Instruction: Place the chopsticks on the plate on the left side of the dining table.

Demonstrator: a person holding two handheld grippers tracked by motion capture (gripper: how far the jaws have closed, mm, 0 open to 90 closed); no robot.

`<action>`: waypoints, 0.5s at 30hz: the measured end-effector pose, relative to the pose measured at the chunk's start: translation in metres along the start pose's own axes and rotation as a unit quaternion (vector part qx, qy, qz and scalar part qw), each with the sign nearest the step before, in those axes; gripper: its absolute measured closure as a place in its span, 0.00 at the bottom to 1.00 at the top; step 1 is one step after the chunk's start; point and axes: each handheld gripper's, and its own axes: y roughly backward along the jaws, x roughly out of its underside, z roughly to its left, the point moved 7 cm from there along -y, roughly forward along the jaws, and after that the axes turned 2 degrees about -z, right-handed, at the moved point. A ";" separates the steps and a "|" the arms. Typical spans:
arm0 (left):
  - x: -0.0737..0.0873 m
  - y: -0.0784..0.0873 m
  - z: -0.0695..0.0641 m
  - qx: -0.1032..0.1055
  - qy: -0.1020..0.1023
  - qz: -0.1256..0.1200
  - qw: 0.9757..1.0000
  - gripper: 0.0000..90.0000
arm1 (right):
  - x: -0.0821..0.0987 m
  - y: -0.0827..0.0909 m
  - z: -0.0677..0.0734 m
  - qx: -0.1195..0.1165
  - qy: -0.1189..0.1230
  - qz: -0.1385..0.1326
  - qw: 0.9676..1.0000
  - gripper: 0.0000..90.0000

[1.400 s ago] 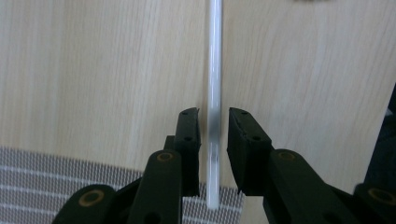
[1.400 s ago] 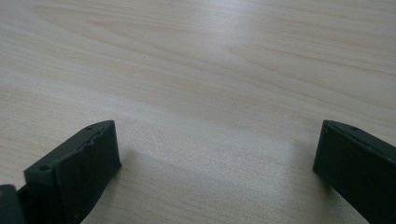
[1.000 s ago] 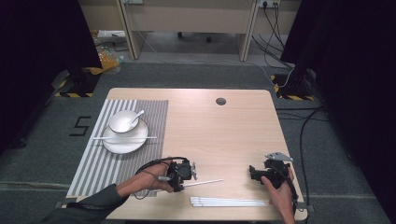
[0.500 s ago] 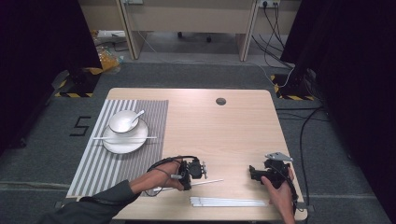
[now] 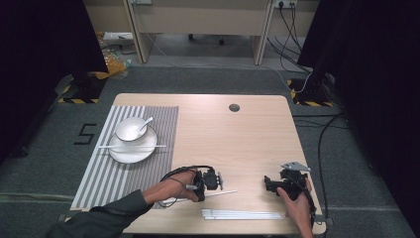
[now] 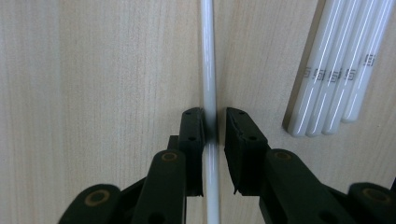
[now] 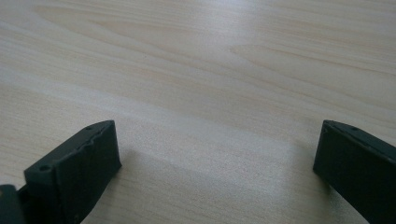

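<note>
Two tongs are held over a pale wooden worktop [image 5: 237, 139]. The left tongs [image 5: 216, 180] are seen from the high view near the front edge, beside the corner of a striped placemat [image 5: 101, 173]. A single white chopstick [image 5: 220, 194] is seen there as a thin line running out to the right of them. The left gripper view gives what the high view cannot: the jaws of the left tongs [image 6: 214, 126] are clamped on that chopstick [image 6: 208, 60], which passes straight up between them and lies along the wood grain. A bundle of four further chopsticks [image 6: 336, 70] is shown close on the right, side by side, each with a small printed mark; in the high view the bundle [image 5: 242, 214] lies just inside the front edge.

The right tongs [image 5: 270, 182] are held near the front right corner, well apart from the left. In the right gripper view the jaws of the right tongs [image 7: 215, 154] stand wide apart over bare wood, with nothing between them.

On the placemat a plate [image 5: 132, 148] carries a bowl [image 5: 130, 130] with a spoon [image 5: 146, 123]; another chopstick [image 5: 106, 147] is laid across the plate. Open worktop is left through the middle and back, up to a round cable hole [image 5: 234, 107].
</note>
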 end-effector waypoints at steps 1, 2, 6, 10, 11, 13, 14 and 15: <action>0.000 0.000 0.000 0.000 0.000 0.000 1.000 0.86 | 0.000 0.000 0.000 0.000 0.000 0.000 1.000 0.01; -0.001 0.000 -0.001 -0.002 -0.003 0.007 1.000 0.86 | 0.000 0.000 0.000 0.000 0.000 0.000 1.000 0.01; -0.002 0.000 -0.003 0.001 0.003 0.013 1.000 0.90 | 0.000 0.000 0.000 -0.001 0.000 0.000 1.000 0.00; -0.002 0.000 -0.004 0.000 0.006 0.016 1.000 0.94 | 0.000 0.000 0.000 -0.001 0.002 0.000 1.000 0.00; -0.002 0.000 -0.004 0.000 0.005 0.017 1.000 0.94 | 0.000 0.000 0.000 -0.001 0.002 0.000 1.000 0.01; -0.002 0.000 -0.004 -0.001 0.005 0.016 1.000 0.94 | 0.000 0.000 0.000 -0.001 0.002 0.000 1.000 0.00; -0.002 0.000 -0.003 -0.001 0.005 0.013 1.000 0.94 | 0.000 0.000 0.000 -0.001 0.002 0.000 1.000 0.00; -0.002 0.000 -0.004 0.003 0.009 0.014 1.000 0.94 | 0.000 0.000 0.000 -0.001 0.002 0.000 1.000 0.00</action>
